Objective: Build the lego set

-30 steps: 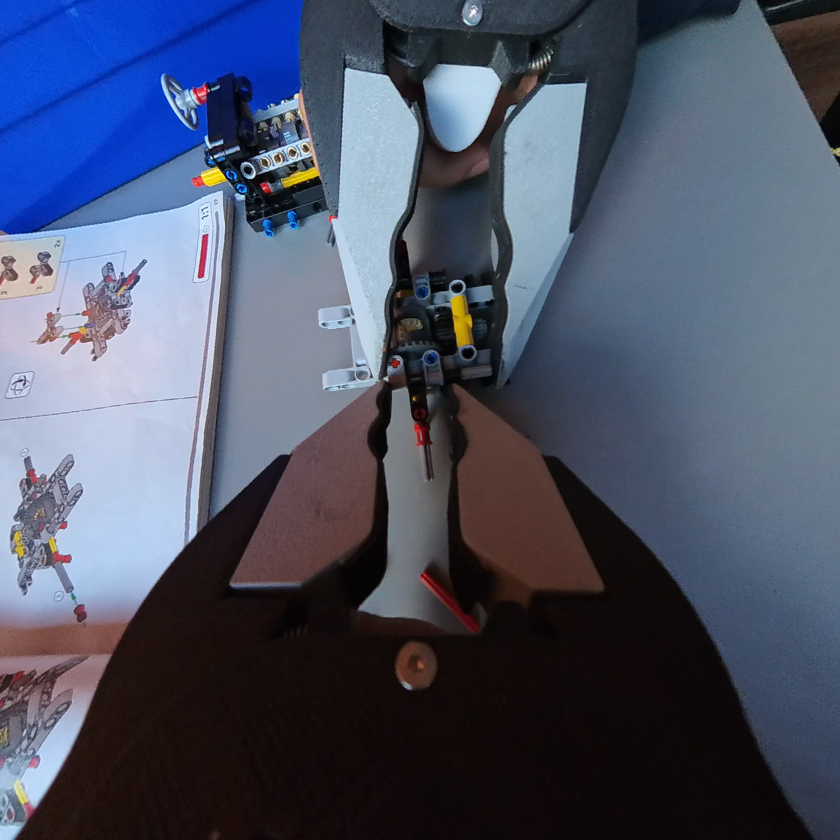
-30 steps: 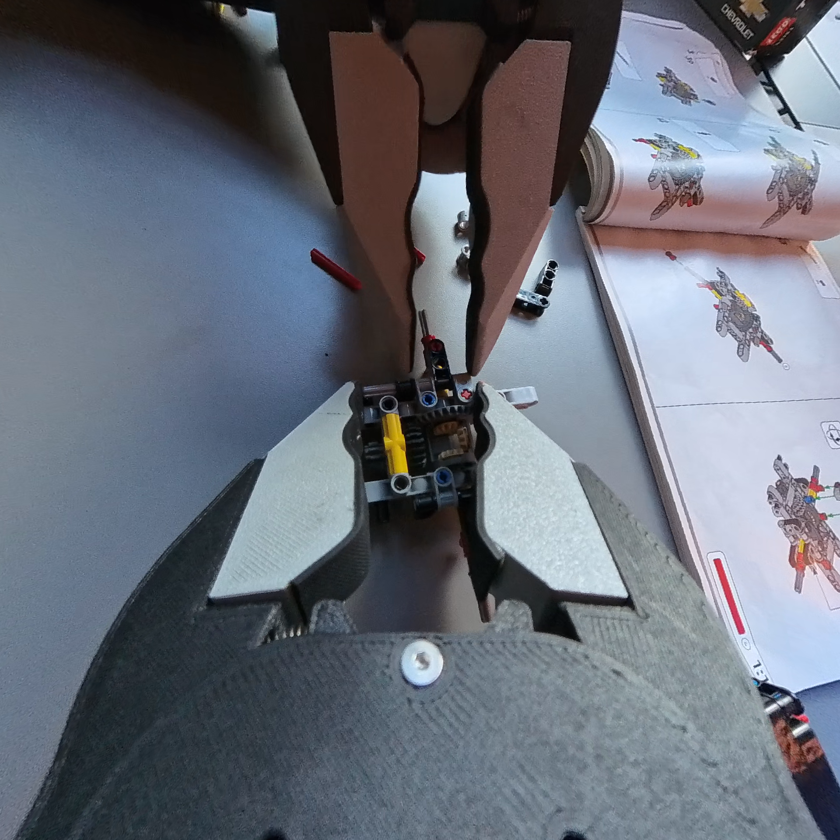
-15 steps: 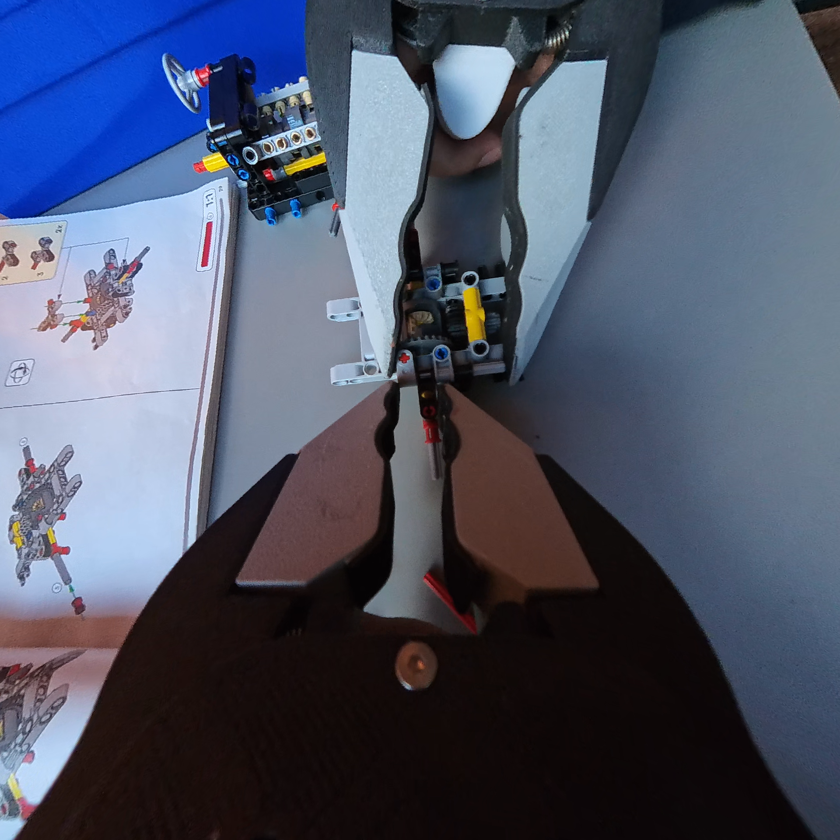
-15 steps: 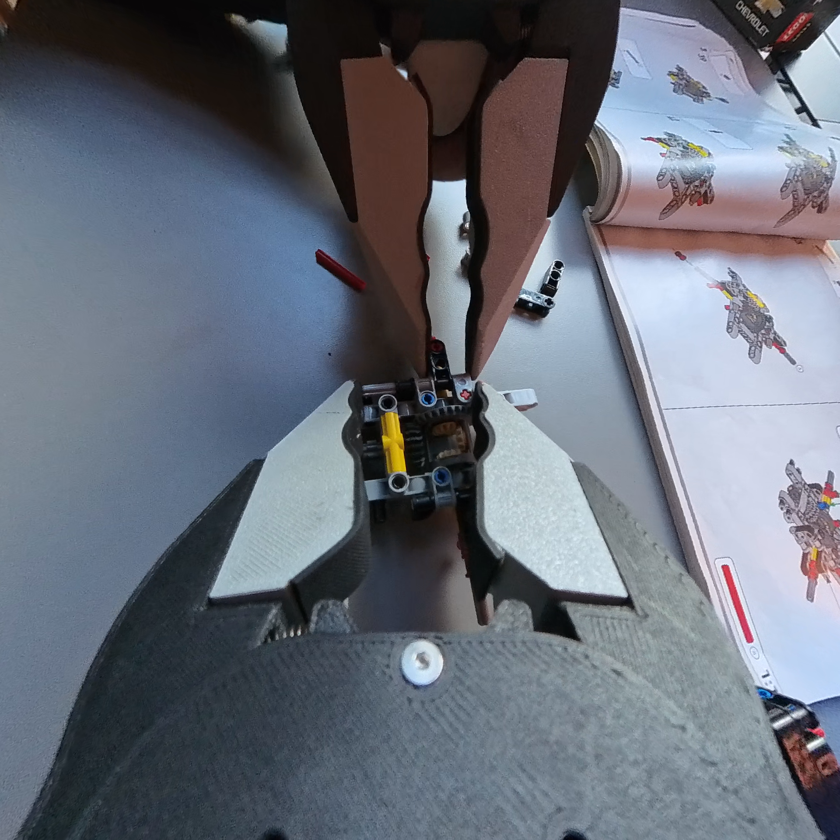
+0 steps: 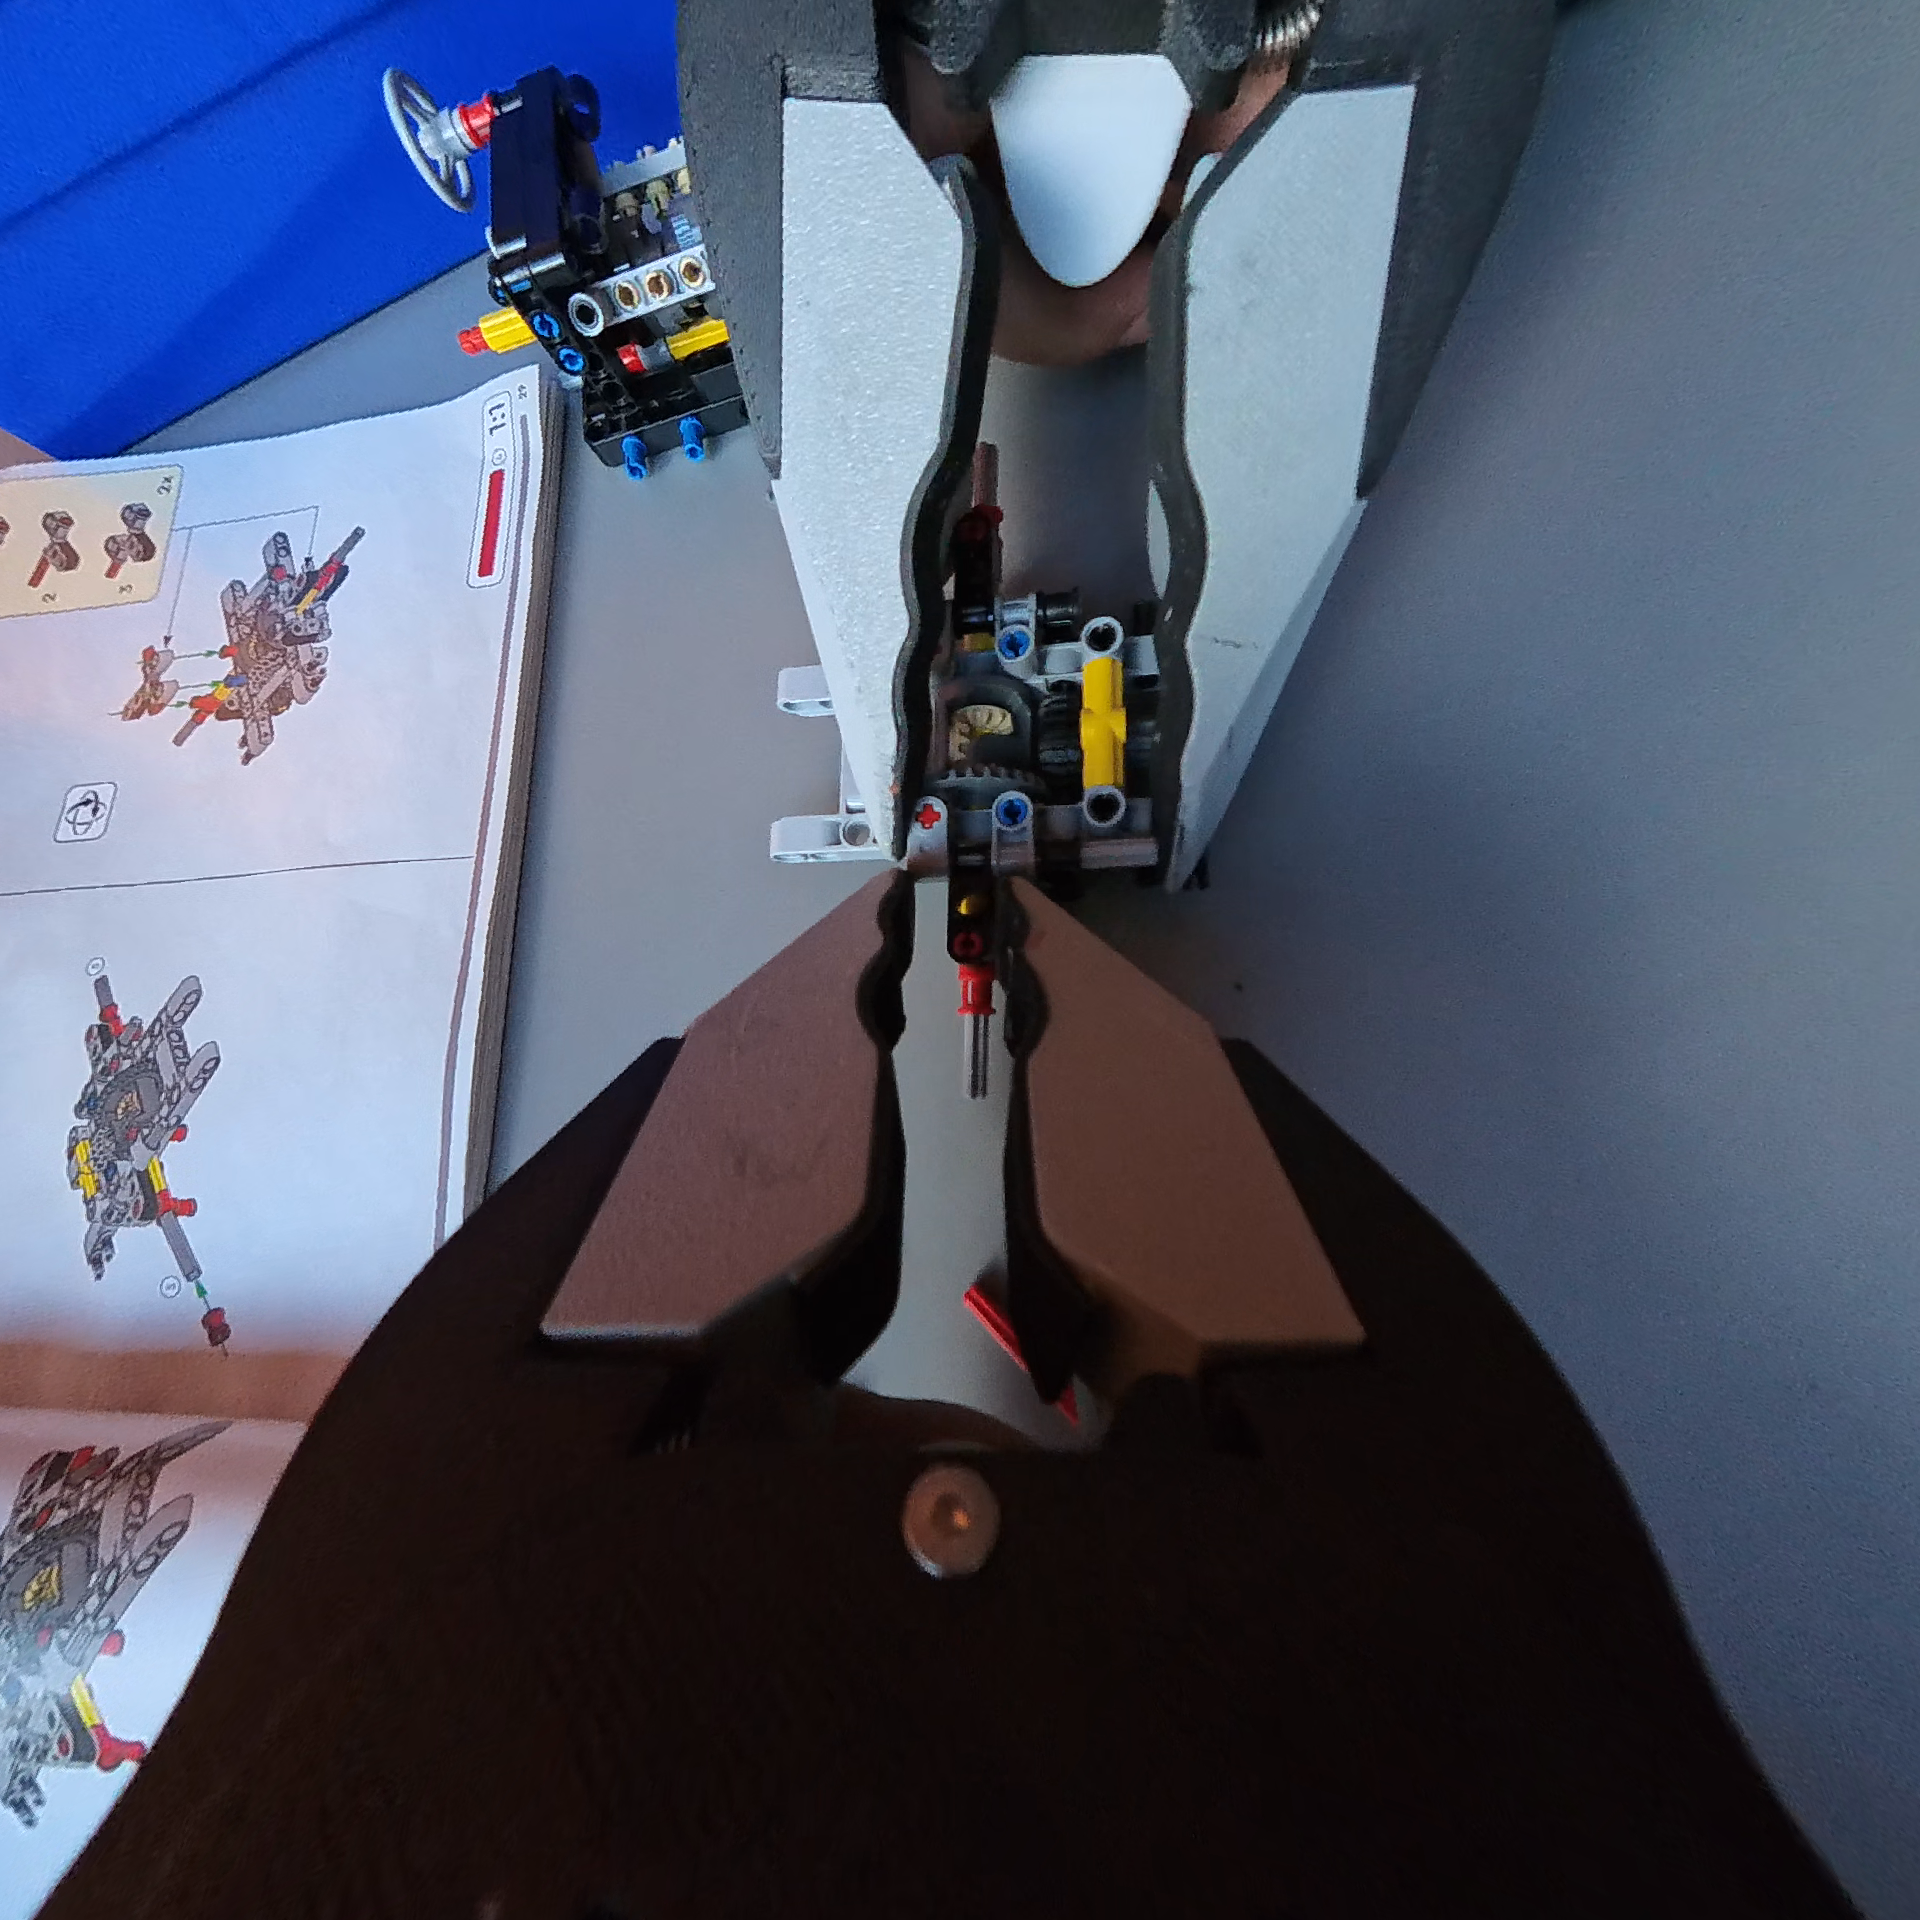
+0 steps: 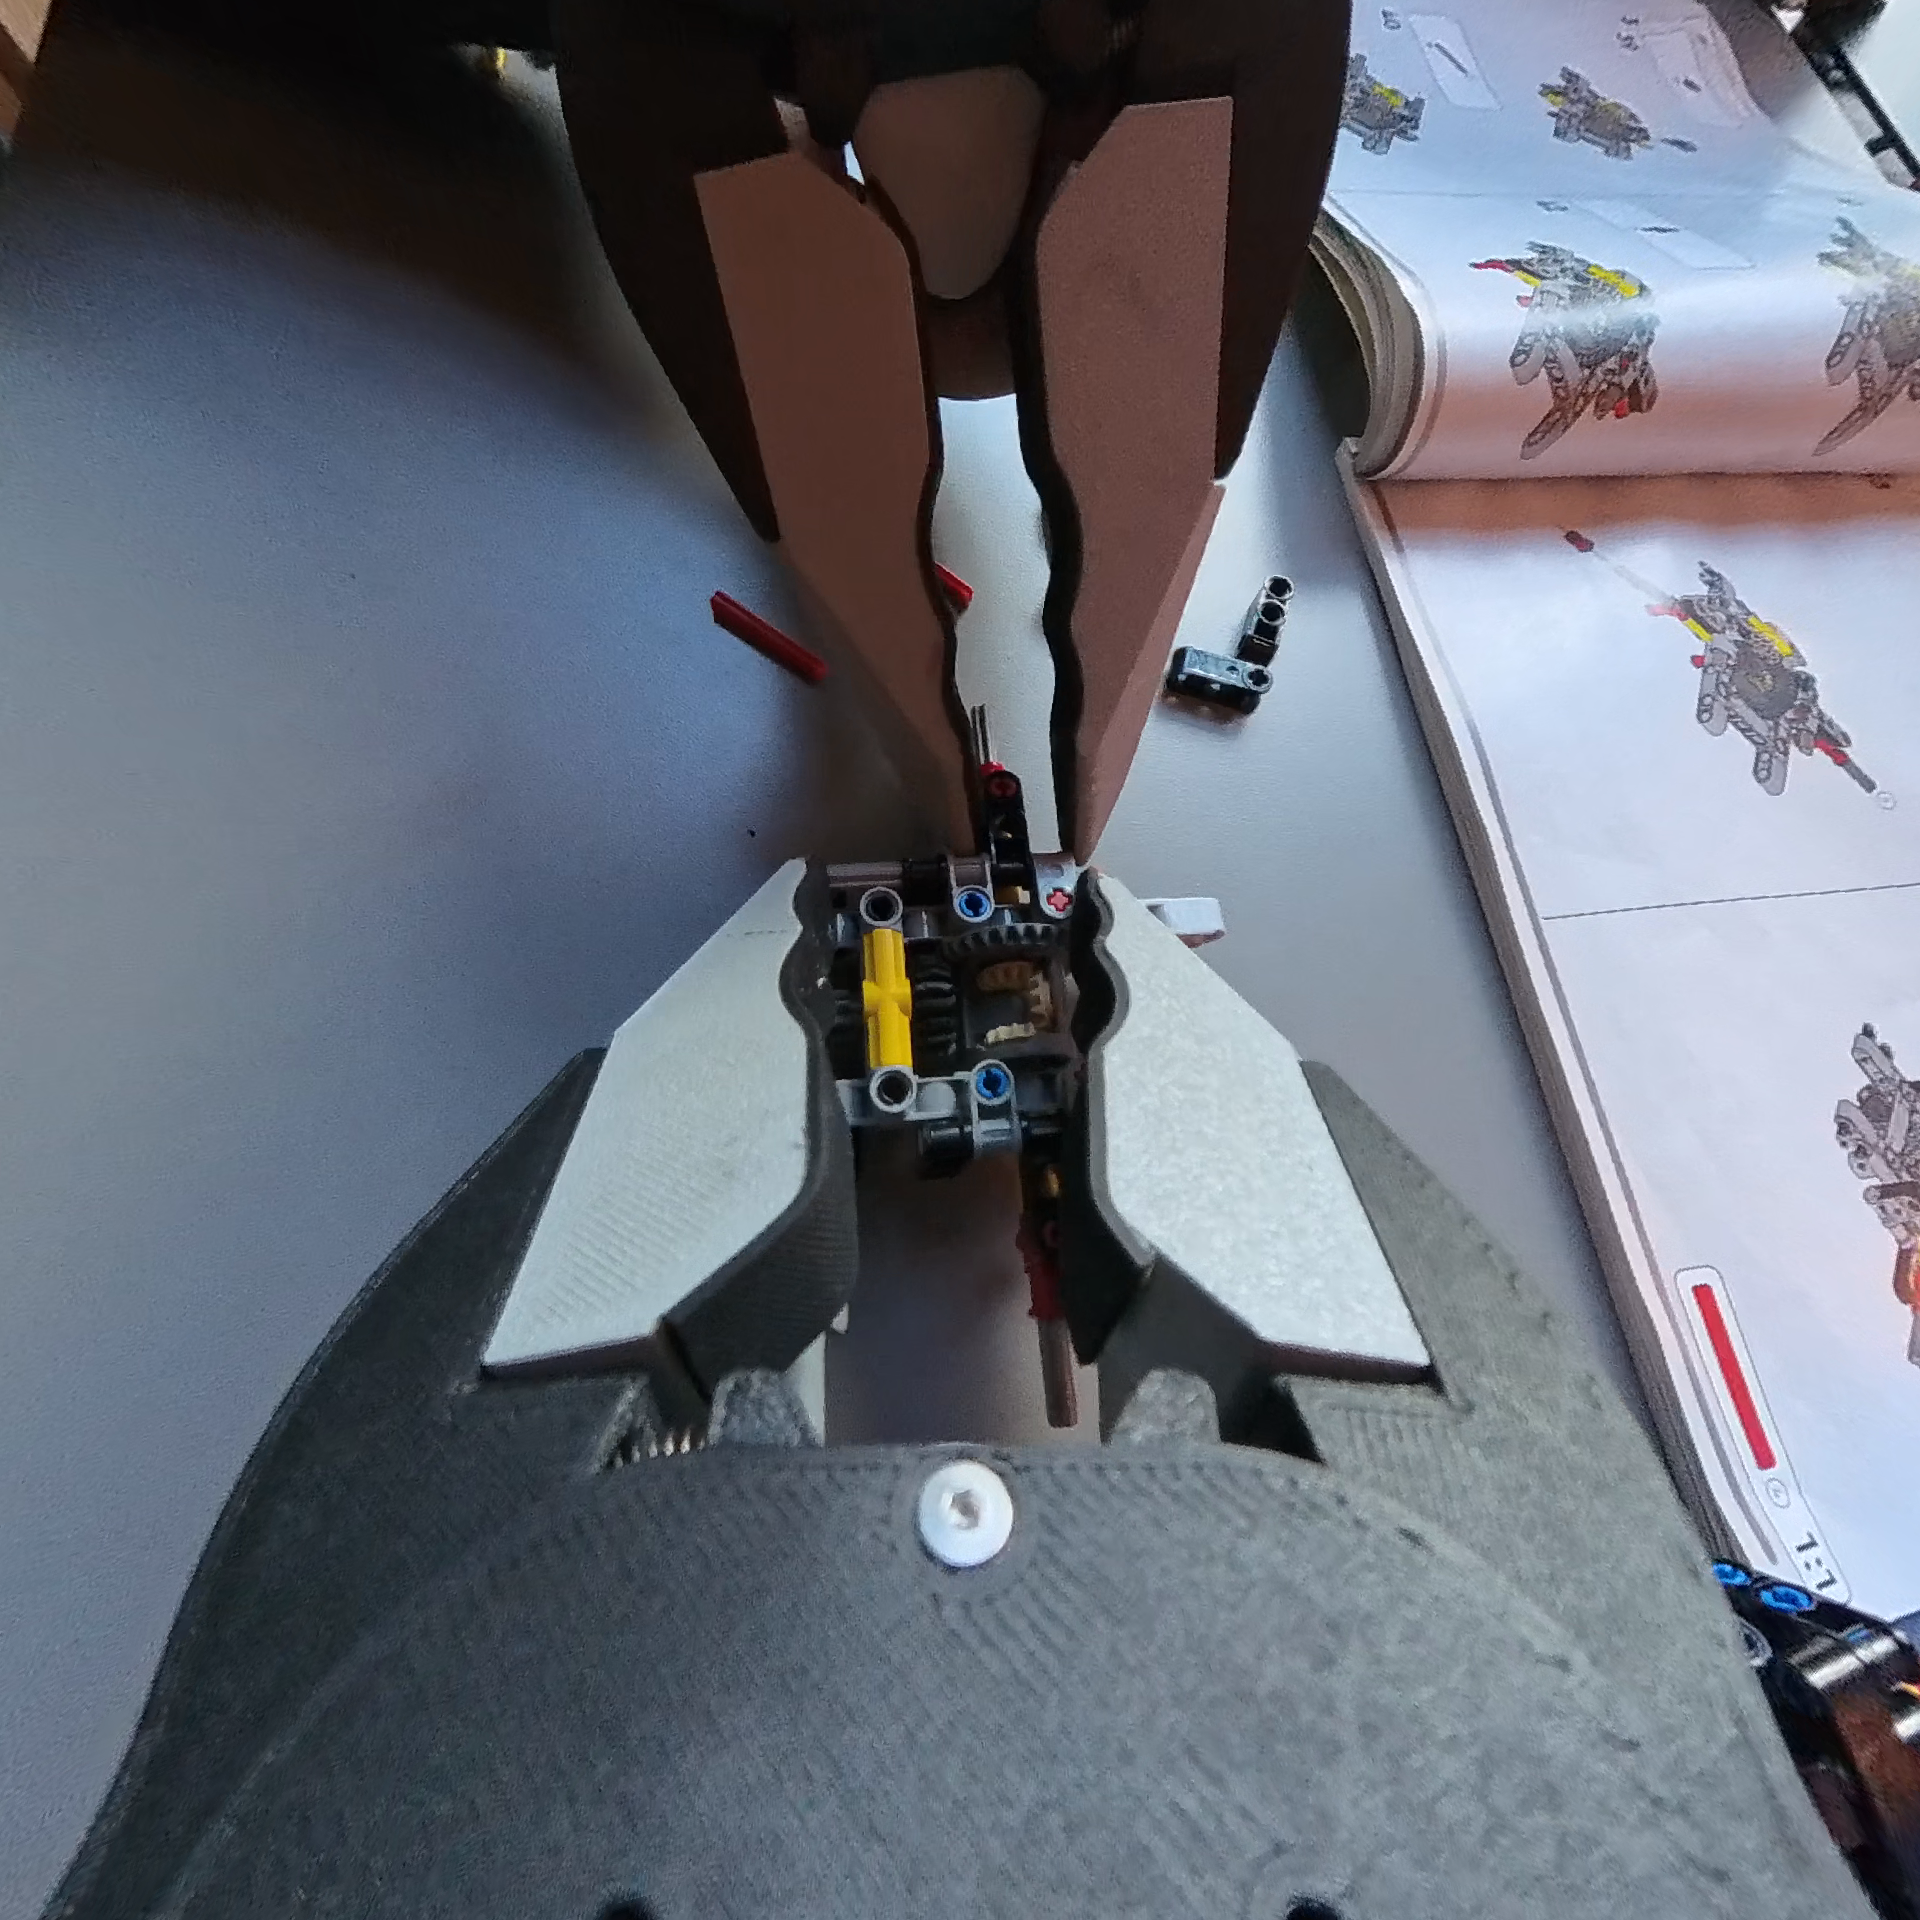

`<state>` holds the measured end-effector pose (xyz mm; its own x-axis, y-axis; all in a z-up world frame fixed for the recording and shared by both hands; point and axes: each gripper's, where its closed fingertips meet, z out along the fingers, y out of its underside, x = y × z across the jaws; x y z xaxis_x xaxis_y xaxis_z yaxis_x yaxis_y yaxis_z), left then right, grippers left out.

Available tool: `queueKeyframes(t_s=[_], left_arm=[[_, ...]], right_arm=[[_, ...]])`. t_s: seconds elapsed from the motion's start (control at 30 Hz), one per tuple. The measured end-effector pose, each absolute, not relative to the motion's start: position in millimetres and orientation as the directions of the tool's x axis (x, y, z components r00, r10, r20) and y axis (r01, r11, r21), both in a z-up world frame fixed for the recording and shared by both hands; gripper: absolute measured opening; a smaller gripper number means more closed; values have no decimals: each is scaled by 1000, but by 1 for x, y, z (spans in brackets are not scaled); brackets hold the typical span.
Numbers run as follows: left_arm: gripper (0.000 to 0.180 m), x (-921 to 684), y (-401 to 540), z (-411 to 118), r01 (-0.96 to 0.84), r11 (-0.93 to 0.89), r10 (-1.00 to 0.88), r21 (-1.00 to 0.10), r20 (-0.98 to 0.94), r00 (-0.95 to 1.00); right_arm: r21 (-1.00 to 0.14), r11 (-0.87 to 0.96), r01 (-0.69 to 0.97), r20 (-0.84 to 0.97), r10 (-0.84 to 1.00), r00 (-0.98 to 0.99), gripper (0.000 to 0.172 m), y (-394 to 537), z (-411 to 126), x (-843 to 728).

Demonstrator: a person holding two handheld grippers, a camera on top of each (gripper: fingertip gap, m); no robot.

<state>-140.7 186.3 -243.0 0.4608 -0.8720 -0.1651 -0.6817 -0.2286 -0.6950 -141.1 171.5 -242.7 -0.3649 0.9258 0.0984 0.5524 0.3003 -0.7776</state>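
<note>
My right gripper (image 6: 951,883), with grey fingers, is shut on a small gearbox assembly (image 6: 956,997) with a yellow axle and gears, and holds it over the grey table (image 6: 312,727). A black lever (image 5: 968,920) with a red bush and a thin grey axle (image 5: 977,1039) sticks out of the assembly toward my left gripper (image 5: 961,888). The brown fingers stand narrowly around the lever. One pad touches it, and bare table shows between it and the other pad. The right gripper also shows in the left wrist view (image 5: 1034,862), and the left gripper in the right wrist view (image 6: 1023,836).
An open instruction booklet (image 5: 260,831) lies on the table beside the grippers and shows in the right wrist view too (image 6: 1714,727). A bigger brick assembly with a grey wheel (image 5: 603,281) stands beyond it. A loose red axle (image 6: 769,639) and black connectors (image 6: 1226,655) lie on the table. The tips of both grippers are at nearly the same place.
My left gripper's jaws have narrowed around the black lever and moved a little closer to the assembly. My right gripper has kept its hold on the assembly.
</note>
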Motion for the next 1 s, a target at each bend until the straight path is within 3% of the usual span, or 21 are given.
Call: queueKeyframes(t_s=[0.3, 0.43, 0.67, 0.77, 1.0], left_arm=[[13, -141, 189, -242, -646, -286, -831, -708, -153, 535], [13, -141, 187, -243, -667, -315, -811, -675, -174, 559], [12, -140, 185, -244, -665, -339, -795, -665, -176, 581], [12, -141, 185, -244, -685, -318, -788, -655, -218, 575], [7, -141, 178, -245, -669, -352, -788, -654, -180, 589]], right_arm=[[-807, 234, 542, 22, 929, -368, 45, 173, -241, -141], [-799, 287, 528, 88, 925, -370, 46, 171, -242, -141], [-791, 251, 558, 44, 933, -358, 45, 170, -242, -141], [-761, 310, 570, 120, 930, -346, 45, 171, -243, -141], [-769, 253, 587, 41, 936, -350, 44, 167, -243, -141]])
